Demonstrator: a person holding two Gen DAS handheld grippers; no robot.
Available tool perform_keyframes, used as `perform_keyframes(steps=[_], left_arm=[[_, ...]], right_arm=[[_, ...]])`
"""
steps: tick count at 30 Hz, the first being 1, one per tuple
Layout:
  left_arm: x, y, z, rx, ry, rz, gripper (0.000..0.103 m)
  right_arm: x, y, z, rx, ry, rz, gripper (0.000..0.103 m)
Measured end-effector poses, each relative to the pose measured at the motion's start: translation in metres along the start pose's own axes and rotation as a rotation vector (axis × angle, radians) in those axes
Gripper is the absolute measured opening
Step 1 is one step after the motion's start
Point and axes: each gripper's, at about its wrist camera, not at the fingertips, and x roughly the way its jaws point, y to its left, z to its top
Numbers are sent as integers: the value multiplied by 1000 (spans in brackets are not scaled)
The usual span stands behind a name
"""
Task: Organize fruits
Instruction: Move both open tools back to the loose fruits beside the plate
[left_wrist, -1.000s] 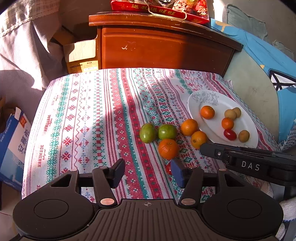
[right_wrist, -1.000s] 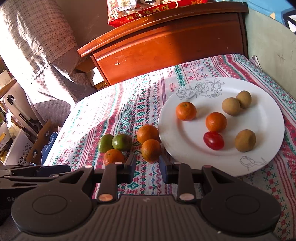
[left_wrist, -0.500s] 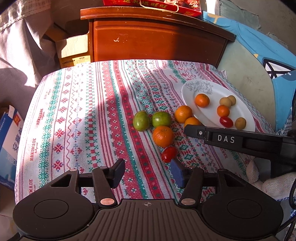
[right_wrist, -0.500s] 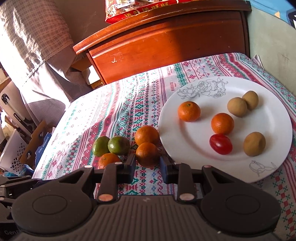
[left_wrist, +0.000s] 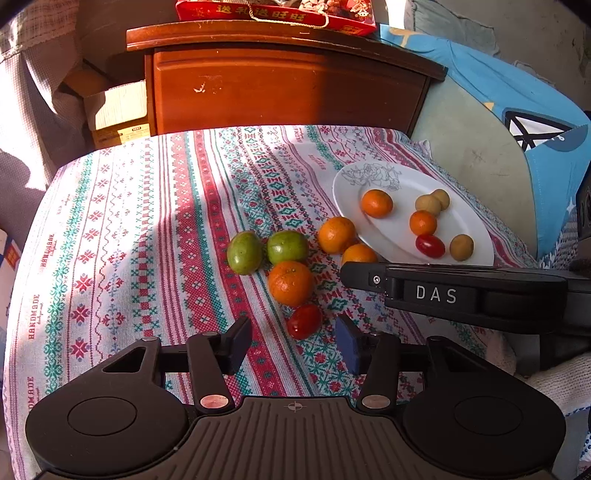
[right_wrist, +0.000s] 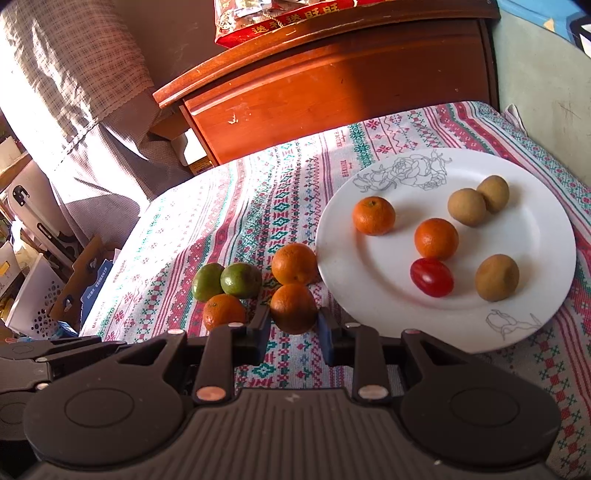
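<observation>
A white plate (right_wrist: 546, 229) holds two oranges, a red tomato (right_wrist: 431, 277) and three brown fruits. On the cloth beside it lie two green fruits (right_wrist: 240, 279), three oranges and a red tomato (left_wrist: 303, 321). My right gripper (right_wrist: 293, 334) is open, its fingertips on either side of the nearest orange (right_wrist: 293, 306), not closed on it. My left gripper (left_wrist: 295, 345) is open and empty just short of the loose tomato. The right gripper's body (left_wrist: 461, 291) shows in the left wrist view, partly hiding that orange (left_wrist: 358, 254).
A wooden cabinet (left_wrist: 288, 85) with a red gift box (left_wrist: 273, 13) on top stands behind the table. A blue cloth (left_wrist: 517, 103) lies to the right. Boxes and a white crate (right_wrist: 33, 295) sit on the floor at the left.
The right gripper has moved forward so the nearest orange now sits between its fingertips. The left gripper has pulled back and up, bringing the loose tomato into view.
</observation>
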Motion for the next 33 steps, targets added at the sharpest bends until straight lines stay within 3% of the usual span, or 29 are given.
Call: perform_keyframes(steps=[21,33], left_arm=[[14,-15,-5,83,-15,16,19],[4,-13,-5,63,-29,14,18]], right_arm=[[-4,-3,-5,4,19,4,28],[-8,-3,-4,4,7,10,28]])
